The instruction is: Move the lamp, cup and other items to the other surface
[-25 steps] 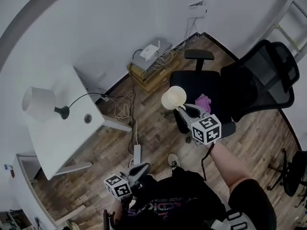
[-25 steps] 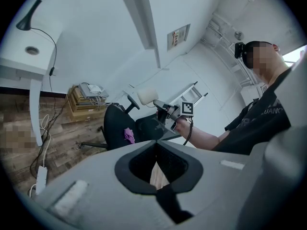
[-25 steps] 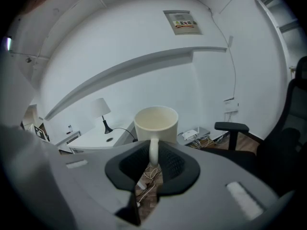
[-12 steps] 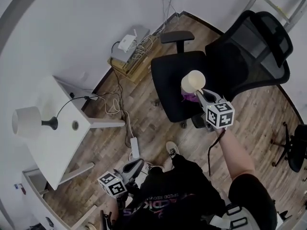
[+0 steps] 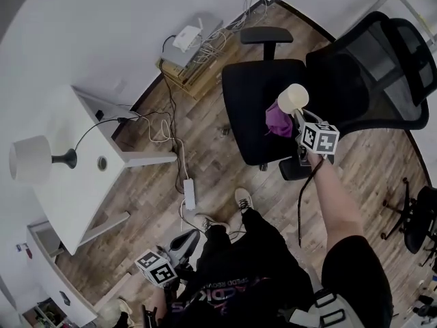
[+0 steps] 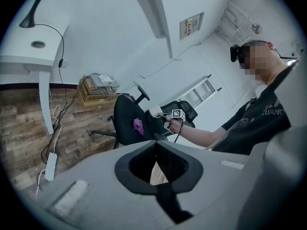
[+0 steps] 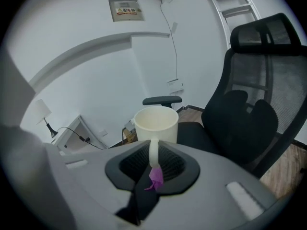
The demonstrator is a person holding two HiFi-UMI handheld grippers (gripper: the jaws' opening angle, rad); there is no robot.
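The right gripper (image 5: 299, 115) pinches the cup (image 5: 293, 98) by its handle over the chair seat (image 5: 247, 104), beside a purple cloth (image 5: 276, 121) — I'd set it down level, clear of that cloth, before releasing — while the left gripper (image 5: 186, 240) hangs closed, empty.

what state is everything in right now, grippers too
cup, upright, held by its handle above the office chair
right gripper, shut on the cup's handle
left gripper, shut, nothing between its jaws
lamp, standing upright on the white table
purple cloth, crumpled on the office chair's seat
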